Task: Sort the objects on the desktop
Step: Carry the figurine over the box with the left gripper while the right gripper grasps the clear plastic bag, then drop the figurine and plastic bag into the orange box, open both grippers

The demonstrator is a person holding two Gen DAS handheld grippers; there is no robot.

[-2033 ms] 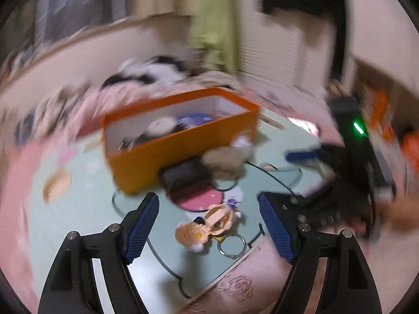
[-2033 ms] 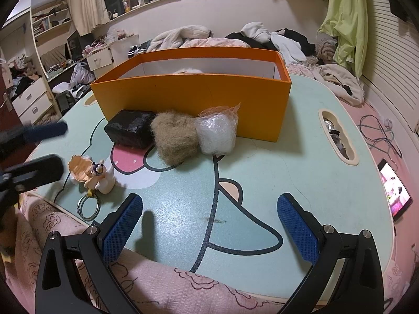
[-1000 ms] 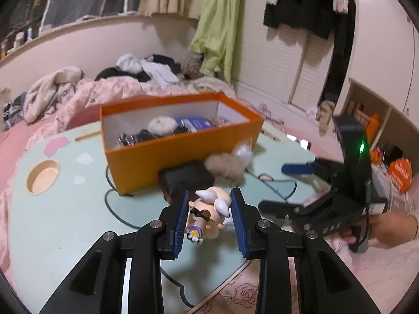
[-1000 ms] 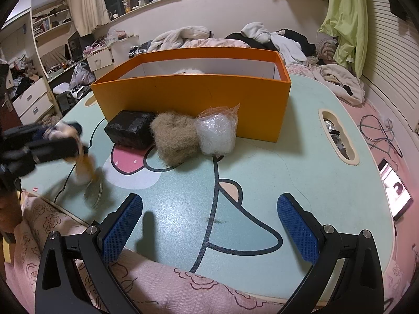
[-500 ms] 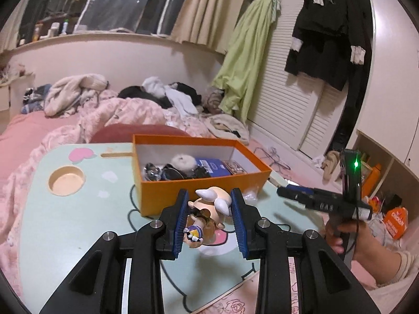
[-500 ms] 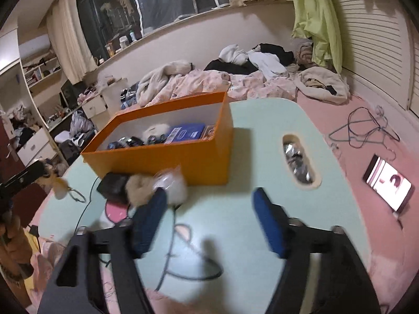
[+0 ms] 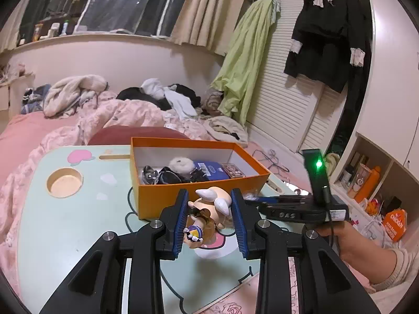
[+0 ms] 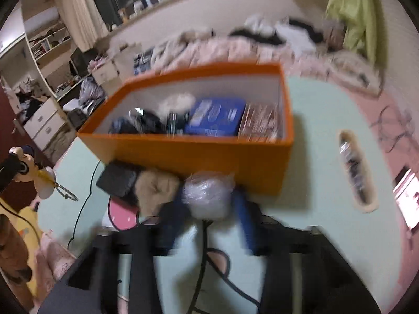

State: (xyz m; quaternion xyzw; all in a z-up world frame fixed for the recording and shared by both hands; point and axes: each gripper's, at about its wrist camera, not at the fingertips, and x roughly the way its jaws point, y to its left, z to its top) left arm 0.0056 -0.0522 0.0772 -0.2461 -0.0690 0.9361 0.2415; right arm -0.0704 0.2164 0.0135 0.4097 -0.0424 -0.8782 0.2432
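My left gripper (image 7: 209, 219) is shut on a small doll keychain (image 7: 207, 214) and holds it in the air in front of the orange box (image 7: 199, 196). The box holds several items. In the blurred right wrist view, my right gripper (image 8: 209, 217) has its blue fingers on either side of a clear plastic bag (image 8: 208, 196) that lies against the orange box (image 8: 199, 154); I cannot tell whether they press it. A tan fluffy ball (image 8: 157, 188) and a black block (image 8: 117, 179) lie to the bag's left. The keychain (image 8: 39, 175) hangs at the far left.
The pale green table (image 7: 65, 222) has a round cup hole (image 7: 64, 183) at the left and a long slot (image 8: 356, 167) at the right. A phone (image 8: 408, 196) lies on the pink bedding beside the table. Bedding and clothes lie behind.
My left gripper closed on the keychain and lifted it off the table. My right gripper moved forward from the table's near edge to the plastic bag and its fingers narrowed.
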